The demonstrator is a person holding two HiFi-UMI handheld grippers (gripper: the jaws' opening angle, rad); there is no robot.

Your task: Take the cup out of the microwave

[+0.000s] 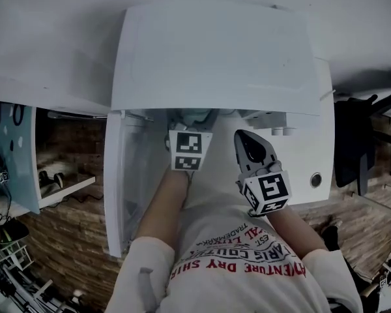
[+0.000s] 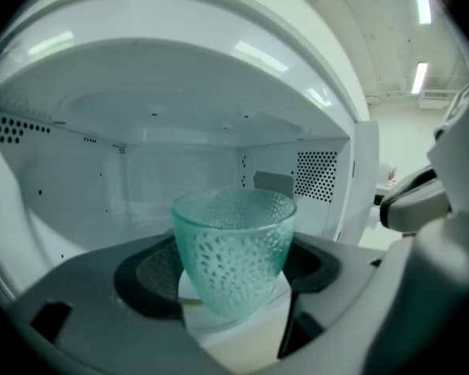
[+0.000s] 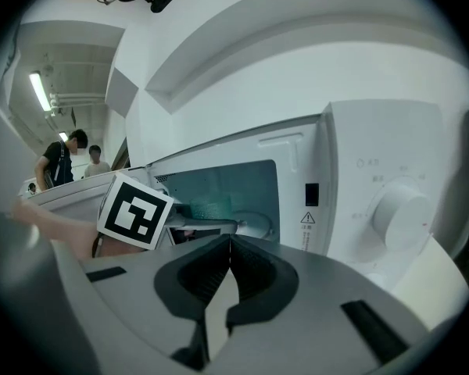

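**A:** What is the left gripper doing?

**B:** The left gripper (image 2: 233, 268) has its jaws set wide against both sides of the cup (image 2: 234, 244). The pads look pressed to the glass, so I judge it a grip.

**A:** And where is the cup?

**B:** It stands upright between those jaws, inside the microwave (image 2: 328, 170), with a white plate (image 2: 189, 294) just beneath it. I cannot tell whether it has lifted off the plate.

**A:** What about the right gripper?

**B:** The right gripper (image 3: 229, 244) is clenched on nothing, with its jaws together. It is outside the cavity, and the dial (image 3: 399, 205) is ahead and to its right.

**A:** So how far along is the task?

**B:** The door (image 1: 127, 181) is open, and the cup is reached and, I think, gripped. What is left is to draw it back through the opening, clear of the microwave.
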